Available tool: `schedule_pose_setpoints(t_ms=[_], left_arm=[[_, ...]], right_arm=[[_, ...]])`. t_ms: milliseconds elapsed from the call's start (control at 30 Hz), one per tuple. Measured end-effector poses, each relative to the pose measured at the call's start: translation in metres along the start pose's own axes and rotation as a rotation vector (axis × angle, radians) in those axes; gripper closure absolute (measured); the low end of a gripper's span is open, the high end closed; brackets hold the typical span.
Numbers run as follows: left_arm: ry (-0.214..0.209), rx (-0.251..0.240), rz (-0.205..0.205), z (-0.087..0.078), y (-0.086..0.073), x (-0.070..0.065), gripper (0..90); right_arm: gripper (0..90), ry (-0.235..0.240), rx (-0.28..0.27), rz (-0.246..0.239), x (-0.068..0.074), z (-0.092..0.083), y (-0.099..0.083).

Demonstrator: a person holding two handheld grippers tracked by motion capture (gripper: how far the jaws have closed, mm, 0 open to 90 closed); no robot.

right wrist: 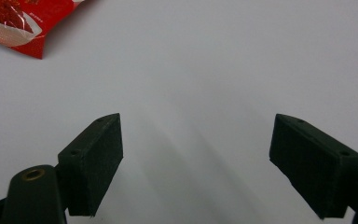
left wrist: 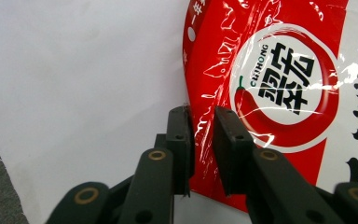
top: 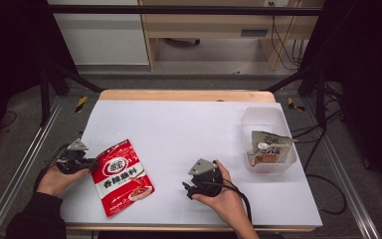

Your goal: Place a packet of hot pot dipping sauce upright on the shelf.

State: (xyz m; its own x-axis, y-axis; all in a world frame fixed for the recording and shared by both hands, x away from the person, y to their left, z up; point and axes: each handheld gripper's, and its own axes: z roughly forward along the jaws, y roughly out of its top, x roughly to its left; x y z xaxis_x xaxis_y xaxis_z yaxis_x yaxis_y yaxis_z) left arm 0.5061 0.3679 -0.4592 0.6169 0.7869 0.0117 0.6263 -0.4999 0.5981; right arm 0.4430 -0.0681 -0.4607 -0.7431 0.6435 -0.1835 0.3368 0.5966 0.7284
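A red seasoning pouch (top: 122, 177) with a white label and black characters lies flat on the white table, at the front left. My left gripper (top: 90, 163) is at the pouch's left edge. In the left gripper view that gripper (left wrist: 203, 114) has its jaws drawn close together, with the pouch's (left wrist: 284, 79) edge in the narrow gap between them; a slit of space still shows beside the pads. My right gripper (top: 188, 188) rests on the table at front centre, held by a hand. Its jaws (right wrist: 198, 140) stand wide open over bare table, and a corner of the pouch (right wrist: 23, 23) shows at the upper left.
A clear plastic container (top: 266, 114) stands at the right of the table with a grey and orange packet (top: 268, 147) inside it. The white table sheet (top: 189, 129) lies on a wooden top. Metal frame rails run along both sides, and cables lie on the floor at the right.
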Motion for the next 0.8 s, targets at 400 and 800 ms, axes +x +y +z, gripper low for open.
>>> schedule_pose_setpoints(t_ms=[400, 800], left_arm=[[0.023, -0.019, 0.034, -0.008, 0.006, -0.002, 90.0], [0.038, -0.112, 0.100, -0.019, 0.034, -0.024, 90.0]], right_arm=[[17.6, -0.002, -0.003, -0.001, -0.001, 0.000, 0.000], [17.6, -0.012, -0.015, 0.003, -0.003, -0.002, 0.005]])
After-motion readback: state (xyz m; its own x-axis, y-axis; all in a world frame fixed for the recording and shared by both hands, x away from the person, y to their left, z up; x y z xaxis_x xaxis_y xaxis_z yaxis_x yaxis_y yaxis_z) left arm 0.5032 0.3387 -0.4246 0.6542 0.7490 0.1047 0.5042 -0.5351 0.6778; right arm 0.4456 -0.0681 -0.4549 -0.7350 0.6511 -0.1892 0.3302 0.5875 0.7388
